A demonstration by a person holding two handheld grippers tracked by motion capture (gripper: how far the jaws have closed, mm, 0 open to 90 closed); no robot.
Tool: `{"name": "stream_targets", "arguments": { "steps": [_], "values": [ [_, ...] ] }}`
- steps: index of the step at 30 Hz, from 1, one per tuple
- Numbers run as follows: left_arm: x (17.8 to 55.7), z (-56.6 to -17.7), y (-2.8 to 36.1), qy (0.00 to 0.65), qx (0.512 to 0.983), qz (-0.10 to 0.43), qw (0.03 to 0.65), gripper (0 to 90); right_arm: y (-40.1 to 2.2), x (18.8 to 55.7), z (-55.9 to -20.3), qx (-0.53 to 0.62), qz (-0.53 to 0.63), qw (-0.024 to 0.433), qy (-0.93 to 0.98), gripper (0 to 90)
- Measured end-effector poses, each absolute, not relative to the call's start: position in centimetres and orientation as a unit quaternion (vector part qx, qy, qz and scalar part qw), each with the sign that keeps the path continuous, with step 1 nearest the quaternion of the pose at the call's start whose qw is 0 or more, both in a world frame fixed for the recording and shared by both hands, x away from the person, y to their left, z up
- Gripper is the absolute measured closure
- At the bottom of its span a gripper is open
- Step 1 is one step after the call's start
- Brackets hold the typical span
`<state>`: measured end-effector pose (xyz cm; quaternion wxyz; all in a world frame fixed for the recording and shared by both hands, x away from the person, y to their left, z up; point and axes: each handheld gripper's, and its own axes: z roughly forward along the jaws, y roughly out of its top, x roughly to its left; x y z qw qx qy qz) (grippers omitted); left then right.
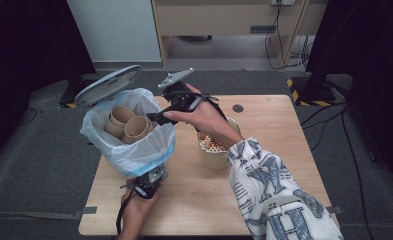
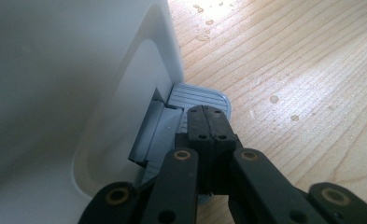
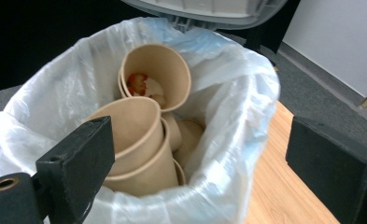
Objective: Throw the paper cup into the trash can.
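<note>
A: In the high view, the left gripper [image 1: 151,181] sat at the lower middle of the frame, pressed down at the foot of the small white pedal bin with the pale blue plastic liner [image 1: 134,150], whose grey lid [image 1: 108,85] stood raised at the upper left. The right gripper [image 1: 160,118] hovered at the bin's rim, above the brown paper cups [image 1: 129,125] lying inside.

B: And the risk there?

A: If the left gripper slipped, I judged the lid would drop onto the right gripper. A round paper tub with red-and-white contents [image 1: 213,149] stood just beside the person's patterned sleeve [image 1: 274,195], which could knock it over.

B: The left gripper view?

A: The left gripper's jaws were fully shut, holding nothing, their tips resting on the ribbed grey foot pedal [image 2: 197,97] at the centre. Water droplets [image 2: 273,99] lay on the light wooden table [image 2: 302,70]; a wet surface could let the bin slide.

B: The right gripper view?

A: Its jaws stood wide apart at the lower corners, with nothing between them. The cups [image 3: 139,135] rested in the liner [image 3: 237,116] at the centre, one with food scraps; the loose liner could snag a jaw.

B: Any writing?

A: Large letters patterned the sleeve, but I couldn't make out a word. No labels were readable.
</note>
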<state>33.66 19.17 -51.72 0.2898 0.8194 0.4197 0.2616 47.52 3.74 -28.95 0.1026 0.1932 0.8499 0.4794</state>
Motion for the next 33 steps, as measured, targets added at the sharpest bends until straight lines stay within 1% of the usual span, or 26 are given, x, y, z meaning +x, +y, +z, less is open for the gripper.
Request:
{"name": "stream_targets", "arguments": {
  "steps": [33],
  "values": [
    [33.7, -51.7, 19.2, 0.417, 0.821, 0.261, 0.290, 89.4, -4.4, 49.1, -29.7, 0.258, 0.483, 0.134, 0.826, 7.6]
  ]
}}
